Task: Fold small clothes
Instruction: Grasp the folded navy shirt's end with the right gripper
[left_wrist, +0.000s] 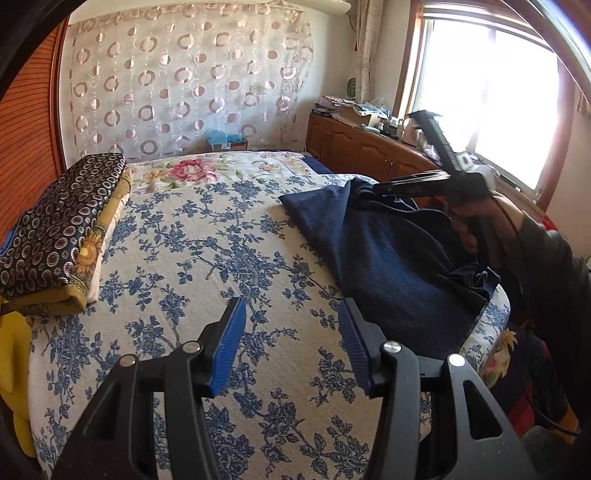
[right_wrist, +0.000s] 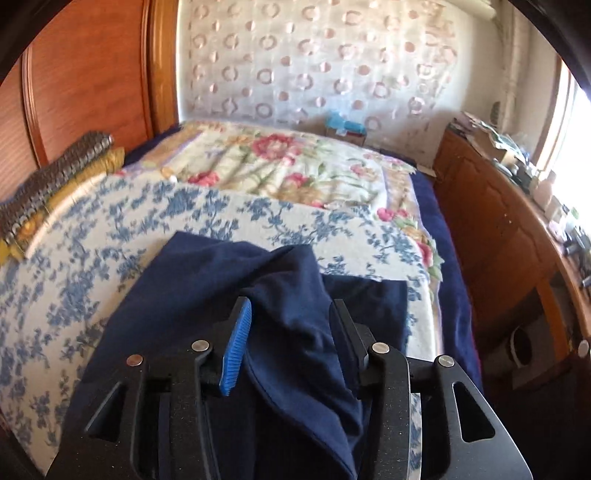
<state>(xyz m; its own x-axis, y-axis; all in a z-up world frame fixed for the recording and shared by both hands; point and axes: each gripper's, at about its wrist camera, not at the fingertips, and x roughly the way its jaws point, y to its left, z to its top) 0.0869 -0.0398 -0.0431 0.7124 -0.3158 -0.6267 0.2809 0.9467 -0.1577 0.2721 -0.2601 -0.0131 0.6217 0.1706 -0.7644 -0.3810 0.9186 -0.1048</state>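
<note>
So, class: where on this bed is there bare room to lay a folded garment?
The blue-flowered sheet lies bare between the folded stack and the navy garment. The window side is crowded: garment and right hand-held gripper.

Matt navy cloth garment (right_wrist: 207, 280); cabinet (left_wrist: 354, 147) seemingly glossy wood.

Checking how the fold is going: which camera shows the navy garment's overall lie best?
The left wrist view: the navy garment lies whole on the floral bedspread, with the right tongs at its far edge. The right wrist view shows only a bunched fold between its own fingers.
</note>
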